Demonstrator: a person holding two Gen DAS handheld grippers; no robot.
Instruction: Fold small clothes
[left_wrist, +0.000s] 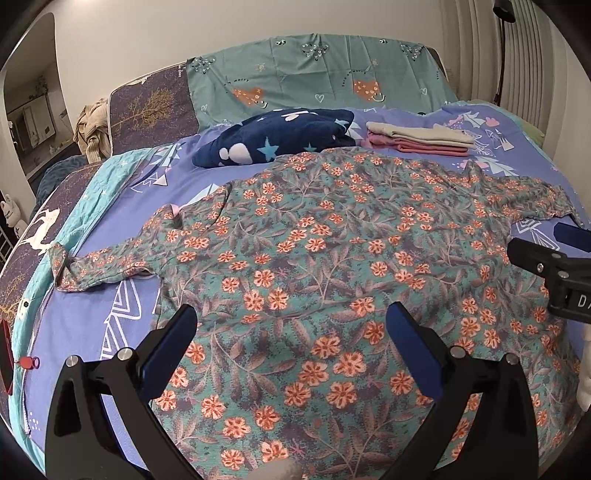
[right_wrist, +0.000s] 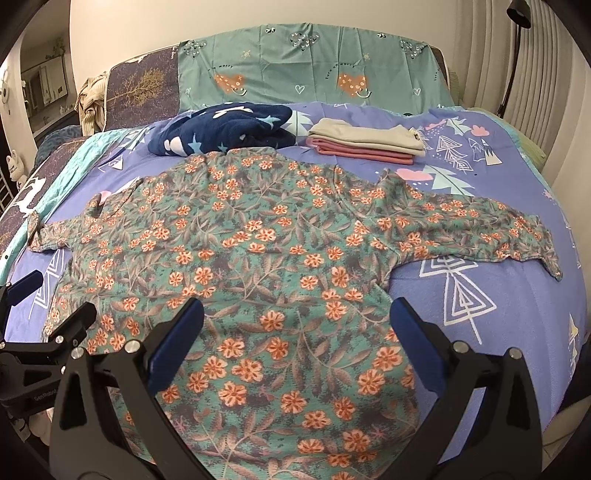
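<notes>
Garment: a floral shirt (left_wrist: 332, 258) in teal with orange flowers lies spread flat on the bed (left_wrist: 74, 332), both sleeves stretched out to the sides, its far end reaching toward the headboard.
Left sleeve: it runs out to the bed's left side, and its cuff (left_wrist: 61, 267) is crumpled near the turquoise edge of the cover.
Right sleeve: it lies out across the purple cover (right_wrist: 480, 295) to the right, a little wrinkled.
Left gripper (left_wrist: 291, 336): its jaws are spread wide and hold nothing; they hang above the near-left part of the shirt.
Right gripper (right_wrist: 295, 328): its jaws are likewise released and empty, above the near-right part of the shirt, the right-hand blue pad at the cloth's edge.
Folded pile: a beige and pink stack (right_wrist: 369, 146) sits beyond the shirt, near the headboard.
Blanket: a navy star-print bundle (left_wrist: 280, 138) lies just left of the stack.
Headboard: a teal sheet (right_wrist: 314, 66) is draped over it.
</notes>
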